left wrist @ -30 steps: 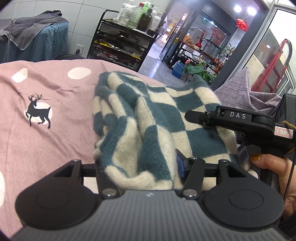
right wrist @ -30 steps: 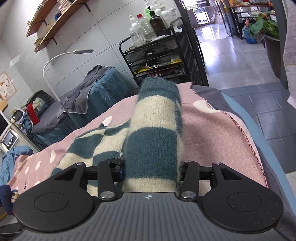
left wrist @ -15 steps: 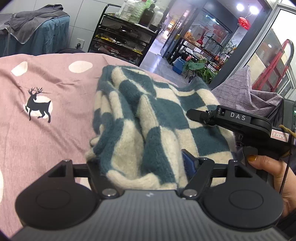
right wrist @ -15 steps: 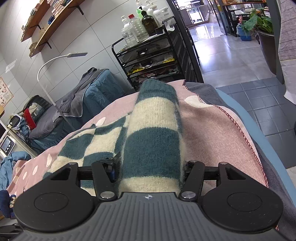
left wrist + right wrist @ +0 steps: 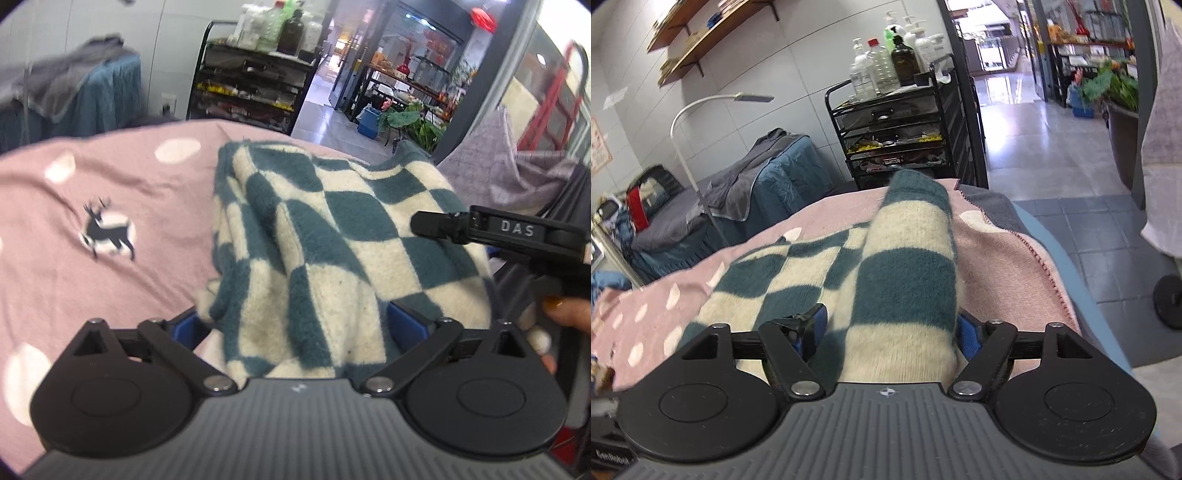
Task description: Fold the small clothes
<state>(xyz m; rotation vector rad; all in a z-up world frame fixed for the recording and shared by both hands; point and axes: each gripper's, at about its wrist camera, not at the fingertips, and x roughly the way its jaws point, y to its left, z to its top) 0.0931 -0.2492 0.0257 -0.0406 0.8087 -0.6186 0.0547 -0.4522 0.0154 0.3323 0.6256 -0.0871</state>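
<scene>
A teal and cream checked knit garment [image 5: 332, 240] lies bunched on the pink deer-print bed cover [image 5: 129, 184]. My left gripper [image 5: 299, 321] straddles its near edge. Its jaws are opening wide, and the knit lies loose between the blue pads [image 5: 406, 321]. A finger of my right gripper [image 5: 480, 230] reaches in from the right over the garment, with a hand [image 5: 565, 314] behind it. In the right wrist view a folded ridge of the garment [image 5: 905, 266] runs away between the jaws of the right gripper [image 5: 890, 328]. Those jaws are opening too, no longer squeezing the knit.
A black wire trolley [image 5: 897, 129] with bottles on top stands beyond the bed. Left of it are a blue-draped couch with a grey towel [image 5: 768, 177] and a white lamp [image 5: 701, 110]. The bed's right edge [image 5: 1052, 258] drops to tiled floor. A grey cloth [image 5: 498, 166] hangs at right.
Both grippers' jaws have spread apart, from pinching the garment to standing wide of it. The knit has slackened and settled onto the bed cover. Both views have tilted slightly.
</scene>
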